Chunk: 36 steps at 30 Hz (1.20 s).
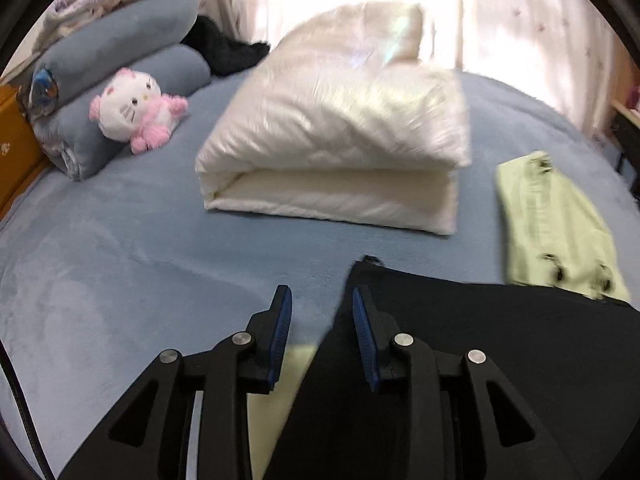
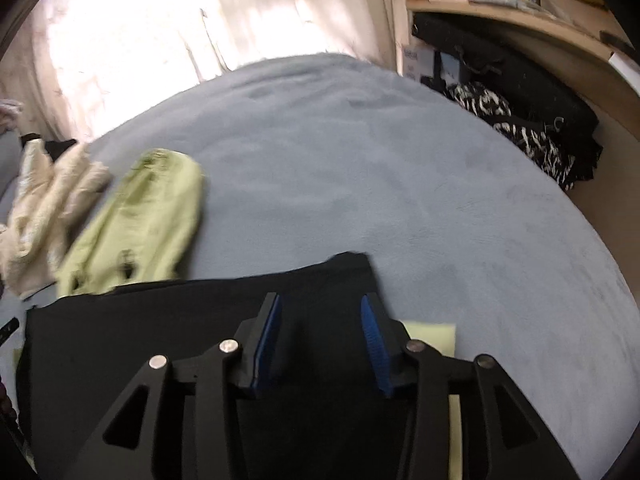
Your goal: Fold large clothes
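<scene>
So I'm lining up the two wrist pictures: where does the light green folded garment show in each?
Left wrist view: the light green garment lies at the right edge, right of the folded white quilt.
Right wrist view: it lies at left of centre, on the blue bed cover.
Shared landmark: the black garment spread in front, its far edge touching the green one's near end.

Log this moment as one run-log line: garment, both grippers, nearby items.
black garment: flat on bed | left gripper: open, at its corner | right gripper: open, above it | green garment: folded, beside
</scene>
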Tool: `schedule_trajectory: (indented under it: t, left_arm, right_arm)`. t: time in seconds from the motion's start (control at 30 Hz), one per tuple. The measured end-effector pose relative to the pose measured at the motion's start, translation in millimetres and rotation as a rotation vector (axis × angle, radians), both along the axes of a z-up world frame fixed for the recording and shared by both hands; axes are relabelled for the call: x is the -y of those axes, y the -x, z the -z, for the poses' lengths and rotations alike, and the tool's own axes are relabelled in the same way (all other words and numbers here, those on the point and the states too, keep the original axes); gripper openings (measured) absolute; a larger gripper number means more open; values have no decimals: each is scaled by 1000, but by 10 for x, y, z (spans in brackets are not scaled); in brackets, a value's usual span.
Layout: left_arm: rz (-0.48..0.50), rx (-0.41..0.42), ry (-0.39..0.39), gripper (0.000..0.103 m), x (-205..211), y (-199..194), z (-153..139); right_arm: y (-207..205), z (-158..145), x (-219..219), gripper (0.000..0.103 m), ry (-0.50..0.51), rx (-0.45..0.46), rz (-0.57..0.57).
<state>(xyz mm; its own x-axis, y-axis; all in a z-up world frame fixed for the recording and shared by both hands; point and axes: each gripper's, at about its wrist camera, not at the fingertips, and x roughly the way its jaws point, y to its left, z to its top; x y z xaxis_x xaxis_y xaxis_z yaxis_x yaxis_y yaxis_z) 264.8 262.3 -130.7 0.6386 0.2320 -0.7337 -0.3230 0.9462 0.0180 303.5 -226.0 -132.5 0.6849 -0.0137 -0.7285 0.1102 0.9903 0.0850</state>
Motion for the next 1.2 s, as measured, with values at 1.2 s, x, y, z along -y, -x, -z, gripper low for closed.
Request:
schedule_trajectory:
  t: [1.2]
  left_arm:
    - [-3,10,170,31,157,1329,641]
  right_arm:
    - [1104,569,262,61,-13,-77,59]
